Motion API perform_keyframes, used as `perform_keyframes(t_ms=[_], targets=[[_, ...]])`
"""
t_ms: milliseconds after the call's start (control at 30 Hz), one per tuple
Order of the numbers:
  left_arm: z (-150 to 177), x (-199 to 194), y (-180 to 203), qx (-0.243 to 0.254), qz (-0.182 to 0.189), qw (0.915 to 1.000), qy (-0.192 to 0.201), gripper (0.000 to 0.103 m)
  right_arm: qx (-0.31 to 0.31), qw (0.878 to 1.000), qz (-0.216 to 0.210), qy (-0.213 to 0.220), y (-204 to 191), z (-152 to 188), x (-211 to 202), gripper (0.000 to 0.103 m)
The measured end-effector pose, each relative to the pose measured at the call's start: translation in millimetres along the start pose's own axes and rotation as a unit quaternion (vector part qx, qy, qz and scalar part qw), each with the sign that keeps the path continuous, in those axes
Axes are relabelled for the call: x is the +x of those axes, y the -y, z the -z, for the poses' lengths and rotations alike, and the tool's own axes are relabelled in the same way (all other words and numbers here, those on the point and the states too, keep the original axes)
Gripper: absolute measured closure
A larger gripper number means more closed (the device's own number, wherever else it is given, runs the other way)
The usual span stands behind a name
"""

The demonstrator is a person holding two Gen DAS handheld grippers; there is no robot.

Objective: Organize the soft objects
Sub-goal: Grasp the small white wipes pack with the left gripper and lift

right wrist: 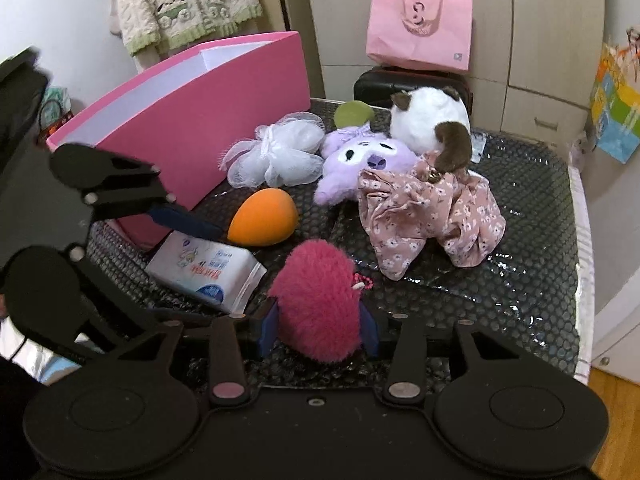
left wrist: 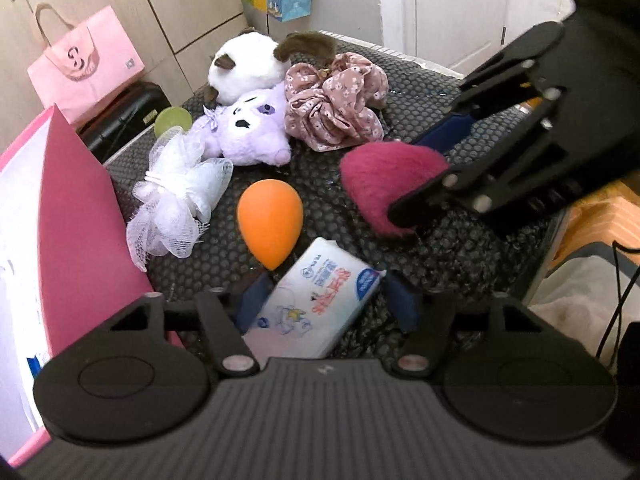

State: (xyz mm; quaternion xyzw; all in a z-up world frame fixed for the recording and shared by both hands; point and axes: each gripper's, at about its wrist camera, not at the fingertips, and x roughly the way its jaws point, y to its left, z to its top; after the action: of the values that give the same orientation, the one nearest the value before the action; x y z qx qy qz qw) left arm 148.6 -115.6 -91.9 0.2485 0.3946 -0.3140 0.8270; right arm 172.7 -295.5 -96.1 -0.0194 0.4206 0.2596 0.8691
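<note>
Two grippers over a dark, dimpled worktop (right wrist: 520, 280) strewn with soft items. No earlier view to compare.

Left gripper (left wrist: 326, 300): its jaws bracket a white tissue pack (left wrist: 316, 300) lying flat at the near edge. The blue pads sit at the pack's two sides; whether they actually press on it cannot be told. From the right wrist view the upper finger lies over the pack's far-left corner.

Right gripper (right wrist: 320, 328): jaws on either side of a magenta fuzzy pompom (right wrist: 316, 300), pads (right wrist: 268, 328) touching its fur on both flanks, fur bulging above them. Reads as clamped on the pompom, which rests low on the worktop near its right-front part.

Other items:
- Orange egg-shaped sponge (left wrist: 270, 220) just beyond the tissue pack, near it, apparently not touching.
- White mesh bath pouf (left wrist: 176, 204) left of the sponge, beside the pink box.
- Purple plush toy (left wrist: 252, 128) behind the pouf, leaning against a white plush with brown ears (left wrist: 248, 66).
- Floral pink fabric scrunchie (left wrist: 336, 108), bunched up, right of the purple plush and touching it.
- Small green ball (left wrist: 173, 120) at the far-left edge, behind the pouf.

Pink box (right wrist: 192, 120) stands open at the worktop's left side; interior white, contents not visible. Pink paper bag (right wrist: 418, 28) sits off the worktop, on a black case against the cupboards.
</note>
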Motion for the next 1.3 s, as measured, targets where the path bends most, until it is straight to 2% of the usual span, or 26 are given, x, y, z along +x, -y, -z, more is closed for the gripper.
perform_keyframes(t_ms=[100, 333, 667, 967, 1300], targets=[[2.3, -3.6, 2.3, 0.009, 0.003, 0.9999, 0.013, 0.05, 0.009, 1.0, -0.014, 0.005, 3.8, -0.1, 6.6, 0.052], [7.8, -9.1, 1.4, -0.003, 0.007, 0.9995, 0.03, 0.052, -0.005, 1.0, -0.006, 0.02, -0.1, 6.9, -2.1, 0.059], [8.7, -22.5, 5.0, 0.0, 0.007, 0.9981, 0.061, 0.054, 0.021, 0.999, 0.009, 0.022, 3.3, 15.1, -20.8, 0.059], [8.1, -37.5, -6.4, -0.04, 0.027, 0.9962, 0.073, 0.055, 0.026, 1.0, 0.01, 0.003, -6.3, 16.7, -28.2, 0.059], [13.2, -46.6, -20.9, -0.089, 0.051, 0.9913, 0.082, 0.059, 0.015, 1.0, 0.006, 0.001, -23.8, 15.5, -37.0, 0.059]])
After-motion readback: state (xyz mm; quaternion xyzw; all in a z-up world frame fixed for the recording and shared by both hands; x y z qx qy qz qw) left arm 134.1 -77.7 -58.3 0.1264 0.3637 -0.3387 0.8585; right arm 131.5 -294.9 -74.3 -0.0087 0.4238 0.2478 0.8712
